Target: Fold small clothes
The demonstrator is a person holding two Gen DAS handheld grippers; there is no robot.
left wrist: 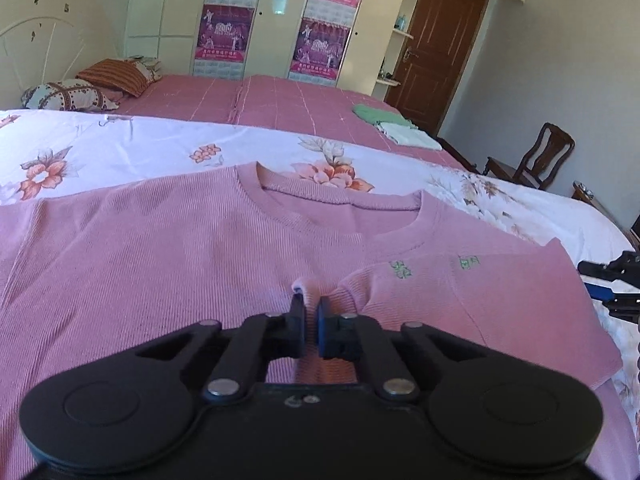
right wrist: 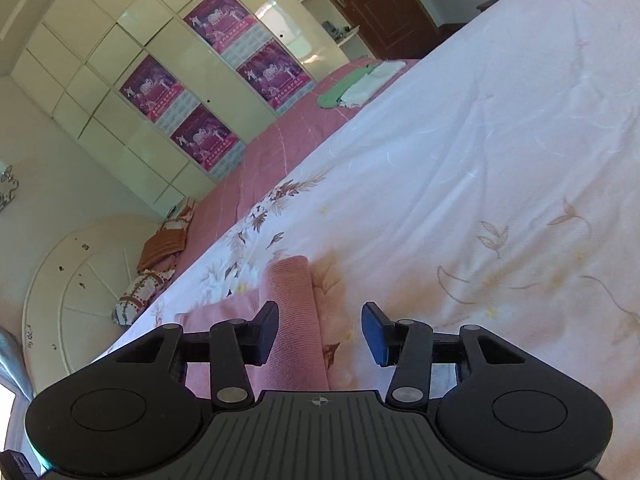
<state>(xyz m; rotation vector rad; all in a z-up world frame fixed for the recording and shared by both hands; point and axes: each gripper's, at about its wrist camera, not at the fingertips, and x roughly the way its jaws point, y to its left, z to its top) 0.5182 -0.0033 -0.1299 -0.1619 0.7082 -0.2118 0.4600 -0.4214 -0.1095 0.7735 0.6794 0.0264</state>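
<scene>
A pink knit top [left wrist: 168,248] lies flat on the floral sheet [left wrist: 120,148], neckline away from me. Its right sleeve [left wrist: 460,292] is folded inward over the body. My left gripper [left wrist: 311,308] is shut on a pinch of the pink fabric at the sleeve's end, low over the top's middle. The right gripper [left wrist: 612,284] shows at the right edge of the left wrist view. In the right wrist view my right gripper [right wrist: 320,330] is open and empty, with the top's edge [right wrist: 296,312] lying between and below its fingers.
The bed carries a pink checked cover [left wrist: 280,100] behind the sheet, with a folded green and white pile [left wrist: 388,124] on it and pillows [left wrist: 80,88] at the headboard. A wardrobe [left wrist: 272,12], a wooden door [left wrist: 436,40] and a chair [left wrist: 536,156] stand beyond.
</scene>
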